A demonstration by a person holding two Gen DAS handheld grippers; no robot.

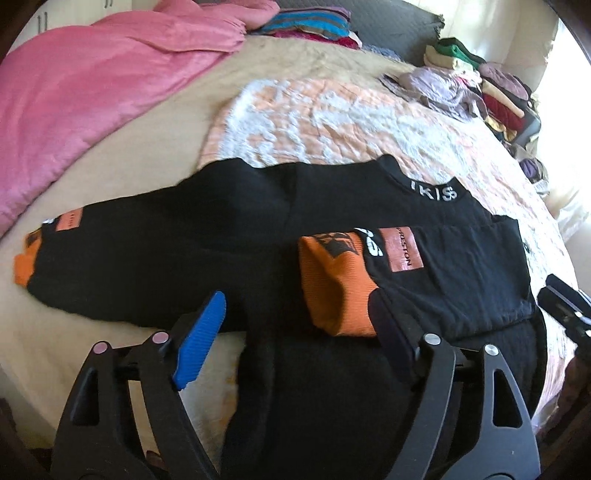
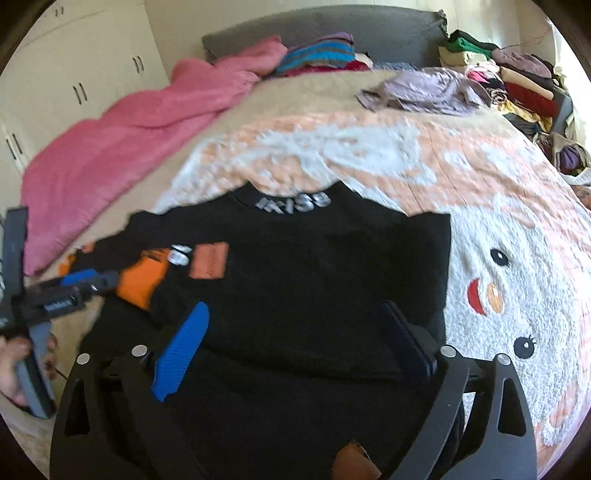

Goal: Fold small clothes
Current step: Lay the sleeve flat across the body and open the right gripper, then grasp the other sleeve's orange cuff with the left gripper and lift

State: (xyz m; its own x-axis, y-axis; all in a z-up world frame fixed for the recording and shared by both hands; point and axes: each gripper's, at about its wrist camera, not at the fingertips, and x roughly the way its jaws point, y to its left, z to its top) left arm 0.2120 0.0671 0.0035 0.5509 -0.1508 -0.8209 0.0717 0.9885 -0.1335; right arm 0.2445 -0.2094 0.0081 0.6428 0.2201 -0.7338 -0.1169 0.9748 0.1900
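one sleeve [image 1: 406, 269] is folded across the black sweatshirt [image 1: 207, 243]; other sleeve [image 1: 74, 251] and body folds remain. left gripper [image 1: 295, 325] and right gripper [image 2: 295, 332] are spread, nothing clamped.

Home bedroom: bed [image 2: 461, 155] with grey headboard [image 2: 388, 33], pink blanket [image 1: 92, 81], white wardrobe doors [image 2: 74, 74], stacks of folded clothes [image 2: 517, 81] along the far side.

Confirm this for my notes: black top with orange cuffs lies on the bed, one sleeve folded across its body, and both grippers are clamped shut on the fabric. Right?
Not quite. The black top lies on the bed with one sleeve folded across, but neither gripper grips it: the left gripper and right gripper both stand open above the fabric. Each wrist view shows its own open jaws.
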